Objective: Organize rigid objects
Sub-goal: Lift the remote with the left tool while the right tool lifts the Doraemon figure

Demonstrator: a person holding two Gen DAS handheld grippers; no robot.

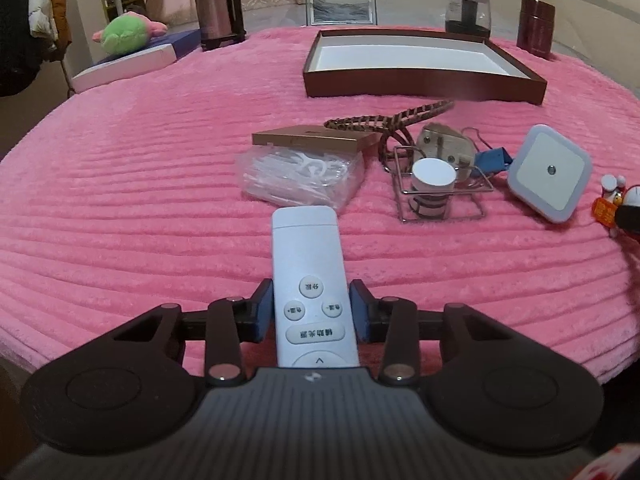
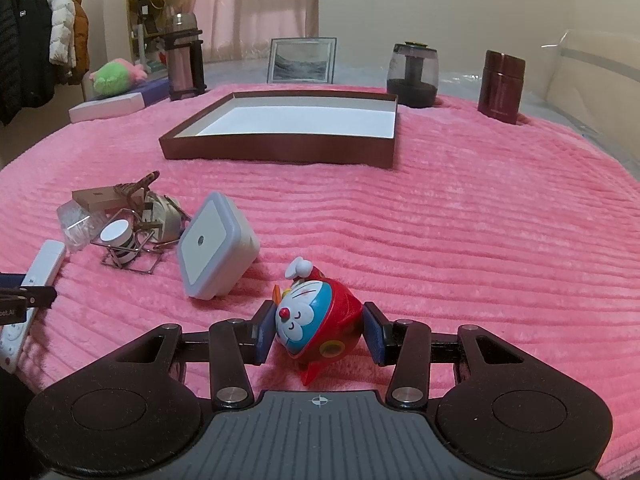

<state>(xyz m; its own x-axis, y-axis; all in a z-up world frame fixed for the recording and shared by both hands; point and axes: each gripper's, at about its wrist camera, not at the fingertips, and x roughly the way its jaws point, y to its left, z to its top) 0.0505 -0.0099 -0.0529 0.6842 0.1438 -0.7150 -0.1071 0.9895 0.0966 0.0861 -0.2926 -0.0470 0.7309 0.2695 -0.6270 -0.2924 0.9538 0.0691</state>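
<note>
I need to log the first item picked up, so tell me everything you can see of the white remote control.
The white remote control is a slim, flat bar of smooth white plastic with rounded corners. Round and oval buttons with grey Chinese characters crowd its near end; the far half is plain. It lies flat on the pink ribbed blanket, pointing toward the clear packet. The left gripper is shut on its sides, blue pads against both edges.

Plain cream wall [image 2: 460, 4] ahead. Pink sheer curtain [image 2: 256, 4] ahead-left, softly backlit. Cluttered yellow-green shelving unit [image 2: 142, 4] left of it. Far left: metal clothes rail with hanging padded jackets [image 2: 44, 40]. Dim warm indoor light.
</note>
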